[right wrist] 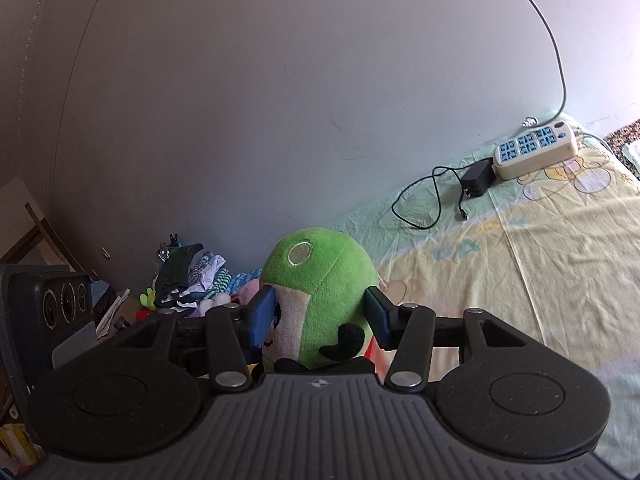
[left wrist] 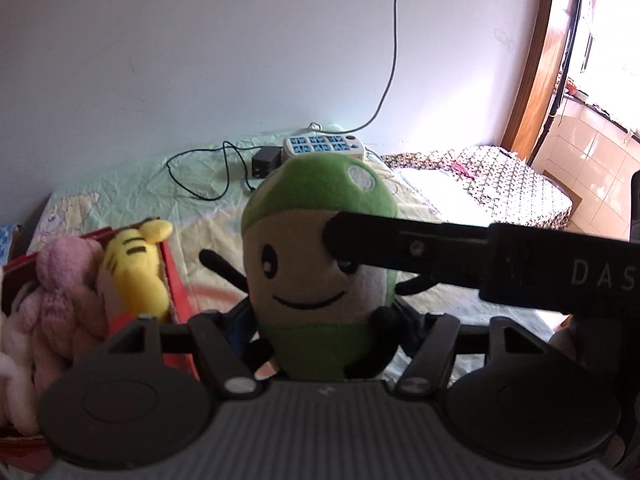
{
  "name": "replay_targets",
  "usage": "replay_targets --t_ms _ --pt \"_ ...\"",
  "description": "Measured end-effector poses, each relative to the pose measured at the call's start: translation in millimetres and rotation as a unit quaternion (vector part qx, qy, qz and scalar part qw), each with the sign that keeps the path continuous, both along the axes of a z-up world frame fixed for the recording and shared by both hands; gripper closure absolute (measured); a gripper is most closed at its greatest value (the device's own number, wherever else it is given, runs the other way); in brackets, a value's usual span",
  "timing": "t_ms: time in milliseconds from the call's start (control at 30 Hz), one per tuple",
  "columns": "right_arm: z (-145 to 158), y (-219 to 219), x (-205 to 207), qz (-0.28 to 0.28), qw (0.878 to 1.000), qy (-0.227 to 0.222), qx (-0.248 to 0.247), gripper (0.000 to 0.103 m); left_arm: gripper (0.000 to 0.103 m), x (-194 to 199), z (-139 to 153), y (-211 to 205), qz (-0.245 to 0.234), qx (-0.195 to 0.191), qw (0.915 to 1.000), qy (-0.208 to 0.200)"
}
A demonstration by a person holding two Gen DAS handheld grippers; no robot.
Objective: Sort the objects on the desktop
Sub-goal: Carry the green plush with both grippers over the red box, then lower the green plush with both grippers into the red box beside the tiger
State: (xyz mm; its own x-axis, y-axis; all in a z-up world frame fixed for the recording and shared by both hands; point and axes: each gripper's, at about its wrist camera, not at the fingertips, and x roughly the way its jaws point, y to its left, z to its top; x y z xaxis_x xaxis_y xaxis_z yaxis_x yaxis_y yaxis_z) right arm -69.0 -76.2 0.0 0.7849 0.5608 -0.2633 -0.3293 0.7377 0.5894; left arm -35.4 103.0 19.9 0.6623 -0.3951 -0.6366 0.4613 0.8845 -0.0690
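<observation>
Both the left gripper (left wrist: 320, 332) and the right gripper (right wrist: 320, 316) seem clamped on the green plush toy (left wrist: 320, 264) above the bed (left wrist: 208, 216), which may slip or snag beside the red box (left wrist: 176, 280).

Ahead of me a plain pale wall (left wrist: 240, 60) rises behind a bed (right wrist: 540, 248) spread with a wrinkled green and yellow cartoon sheet. A grey cable (left wrist: 394, 40) hangs down the wall. Bright daylight pours through a wood-framed doorway (left wrist: 532, 80) at right.
</observation>
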Motion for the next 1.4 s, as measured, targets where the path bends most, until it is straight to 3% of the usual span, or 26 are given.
replay_targets --t_ms 200,367,500,633,867,1000,1067,1200,1400 --pt "6 63 5 0.007 0.998 -0.063 -0.007 0.050 0.036 3 12 59 0.022 0.021 0.9985 -0.046" --pt "-1 103 24 0.013 0.997 -0.076 0.019 0.050 0.036 10 11 100 0.026 0.054 0.9952 -0.077" --pt "-10 136 32 0.013 0.996 -0.089 0.009 0.050 0.036 18 0 127 0.012 0.088 0.9923 -0.086" --pt "-21 164 33 0.018 0.996 -0.082 -0.021 0.051 0.036 25 -21 147 -0.016 0.134 0.9874 -0.083" --pt "-33 175 25 0.028 0.997 -0.048 -0.047 0.051 0.028 27 -52 166 -0.077 0.164 0.9802 -0.080" --pt "-31 170 23 0.032 0.998 -0.013 -0.052 0.049 0.036 26 -55 176 -0.100 0.135 0.9837 -0.064" --pt "-29 165 22 0.031 0.998 0.002 -0.049 0.049 0.032 22 -53 181 -0.108 0.128 0.9835 -0.068" --pt "-15 148 12 -0.011 0.999 -0.004 -0.037 0.045 0.030 18 -45 192 -0.113 0.103 0.9859 -0.068" --pt "0 136 29 -0.080 0.996 -0.023 -0.014 0.052 0.030 23 -25 203 -0.117 0.024 0.9916 -0.050"
